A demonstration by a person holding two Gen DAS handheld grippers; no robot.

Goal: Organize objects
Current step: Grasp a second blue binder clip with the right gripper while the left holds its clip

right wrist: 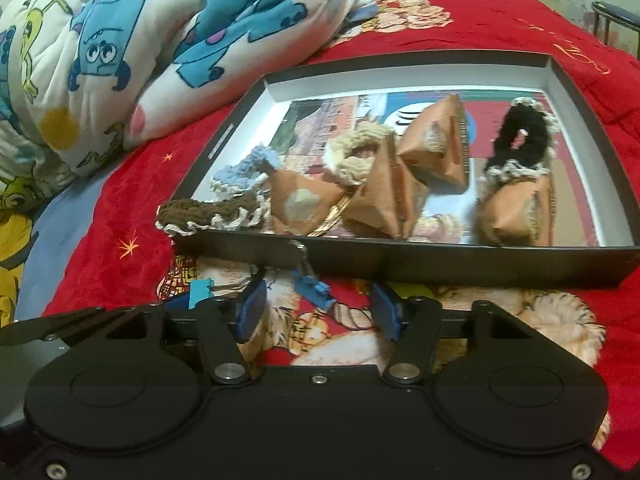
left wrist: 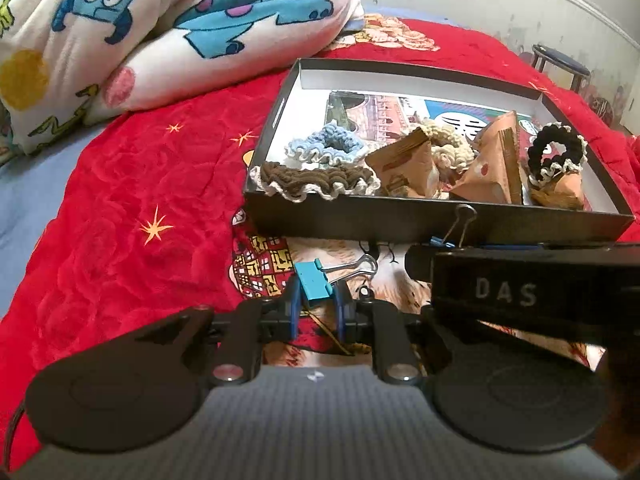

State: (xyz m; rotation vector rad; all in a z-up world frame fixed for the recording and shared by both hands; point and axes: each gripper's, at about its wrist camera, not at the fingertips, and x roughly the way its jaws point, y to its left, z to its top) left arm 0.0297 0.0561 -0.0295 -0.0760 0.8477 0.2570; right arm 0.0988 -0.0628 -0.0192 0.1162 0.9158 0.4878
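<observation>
A black shallow box [left wrist: 400,220] [right wrist: 440,268] lies on the red bedspread and holds several crocheted scrunchies and brown paper packets [left wrist: 404,164] [right wrist: 384,196]. My left gripper [left wrist: 316,304] is shut on a light blue binder clip [left wrist: 314,280], just in front of the box. That clip also shows in the right wrist view [right wrist: 200,292]. My right gripper [right wrist: 320,308] is open around a darker blue binder clip [right wrist: 316,288] that lies on the bedspread against the box's front wall; it also shows in the left wrist view [left wrist: 444,242].
A folded cartoon-print quilt [left wrist: 160,28] [right wrist: 140,48] is piled at the back left. A brown scrunchie [right wrist: 208,216] hangs over the box's front left corner. A stool [left wrist: 560,64] stands beyond the bed at the far right. The right gripper's body [left wrist: 520,292] crosses the left wrist view.
</observation>
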